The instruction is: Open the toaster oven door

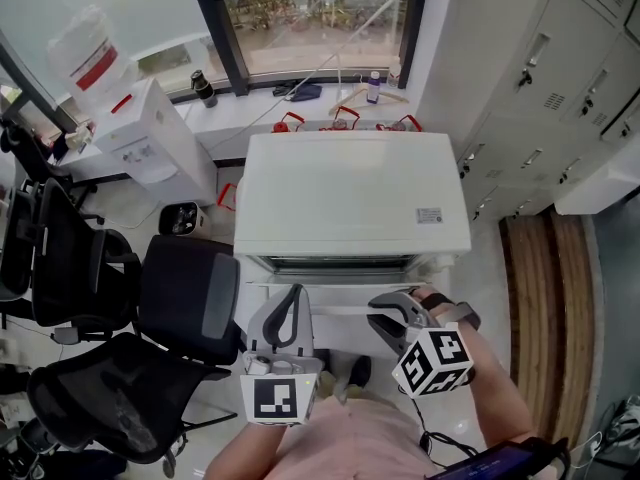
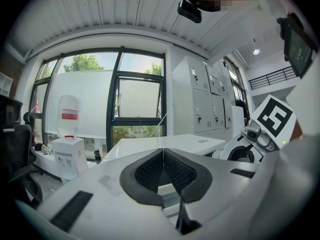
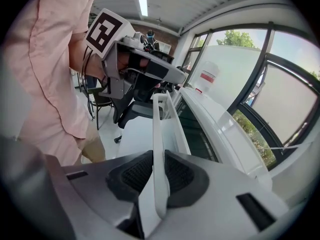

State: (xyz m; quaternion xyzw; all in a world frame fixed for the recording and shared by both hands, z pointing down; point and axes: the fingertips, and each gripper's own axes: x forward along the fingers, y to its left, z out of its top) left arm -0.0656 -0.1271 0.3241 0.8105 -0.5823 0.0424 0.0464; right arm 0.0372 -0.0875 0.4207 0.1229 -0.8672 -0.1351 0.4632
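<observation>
White handle [image 3: 157, 119] pinched by right gripper [image 3: 159, 159] fingers, plain only in right gripper view; left gripper [image 2: 163, 156] fingers pressed together.

office-type room: black mesh swivel chairs [image 1: 85, 288], a bottled-water dispenser [image 1: 150, 143], grey metal lockers [image 1: 560, 78] along one wall, big dark-framed window [image 1: 310, 18].

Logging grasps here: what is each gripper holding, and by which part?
The right gripper clamps the toaster oven by its white door handle, near the handle's right end. The left gripper holds nothing; its jaws are together.
</observation>
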